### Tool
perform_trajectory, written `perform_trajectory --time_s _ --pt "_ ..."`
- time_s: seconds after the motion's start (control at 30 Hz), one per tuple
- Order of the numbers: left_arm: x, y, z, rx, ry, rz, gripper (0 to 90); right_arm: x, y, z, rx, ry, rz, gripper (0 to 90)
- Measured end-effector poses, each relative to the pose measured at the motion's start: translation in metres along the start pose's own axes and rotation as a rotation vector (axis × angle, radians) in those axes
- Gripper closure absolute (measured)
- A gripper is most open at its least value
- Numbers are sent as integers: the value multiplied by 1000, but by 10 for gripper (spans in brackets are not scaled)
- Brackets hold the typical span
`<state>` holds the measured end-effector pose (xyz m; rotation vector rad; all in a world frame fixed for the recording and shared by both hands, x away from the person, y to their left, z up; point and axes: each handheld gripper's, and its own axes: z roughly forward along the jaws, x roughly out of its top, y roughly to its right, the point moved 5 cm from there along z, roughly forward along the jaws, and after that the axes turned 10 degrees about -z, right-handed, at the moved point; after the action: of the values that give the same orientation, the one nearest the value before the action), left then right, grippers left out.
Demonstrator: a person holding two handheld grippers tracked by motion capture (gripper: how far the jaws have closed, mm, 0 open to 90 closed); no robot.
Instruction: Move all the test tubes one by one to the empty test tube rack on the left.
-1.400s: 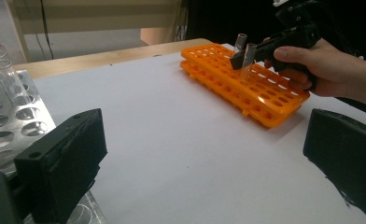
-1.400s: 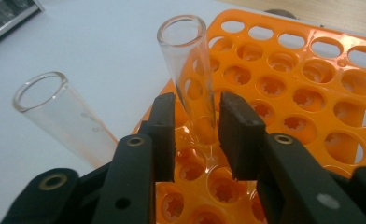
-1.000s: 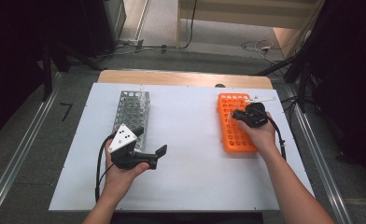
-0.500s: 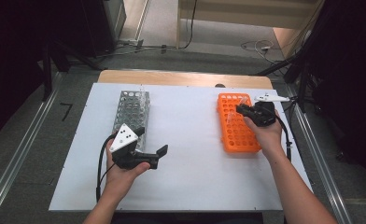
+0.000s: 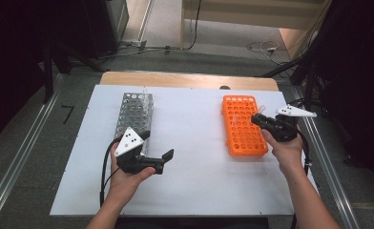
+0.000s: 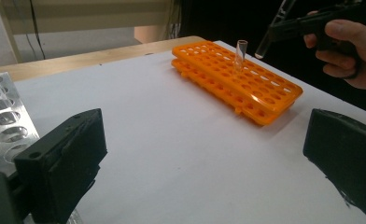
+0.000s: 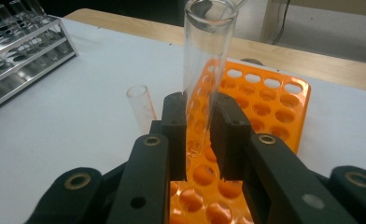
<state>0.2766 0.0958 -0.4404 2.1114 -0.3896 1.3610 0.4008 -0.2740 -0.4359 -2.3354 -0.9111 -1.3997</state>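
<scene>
Right gripper (image 7: 200,135) pinches a clear test tube (image 7: 204,70) lifted clear above the orange rack (image 5: 243,125), likely bound for the metal rack (image 5: 133,114), while left gripper (image 6: 204,154) waits spread wide, nothing between its jaws.

Lighting the white table (image 5: 194,143) evenly from above, leaving the room around it falling into black and casting only faint shadows under the racks. Blurring softly throughout, with the black jaws looming out of focus at the bottom of both gripper views. Catching pale glare along the glass tube (image 7: 207,70), edges bending slightly.
</scene>
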Motion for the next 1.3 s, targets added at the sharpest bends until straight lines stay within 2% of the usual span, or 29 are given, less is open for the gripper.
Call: perform_trajectory --time_s 0.13,0.3,0.57,0.93,1.07,1.3 --pt "1 -2 2 5 2 -11 0 -6 -6 -17 6 13 9 744" --pt "2 1 1 6 3 -4 0 -9 -19 -36 34 25 -6 744" --pt "1 4 2 6 6 -6 0 -7 -45 -53 101 34 -44 744" --pt "1 20 7 -24 -8 44 0 -6 -89 -47 223 31 -102 744" --pt "1 26 9 -38 -13 46 0 -7 -102 -42 262 29 -124 744" --pt "2 38 14 -92 -24 57 23 -7 -125 -34 320 15 -159 744"
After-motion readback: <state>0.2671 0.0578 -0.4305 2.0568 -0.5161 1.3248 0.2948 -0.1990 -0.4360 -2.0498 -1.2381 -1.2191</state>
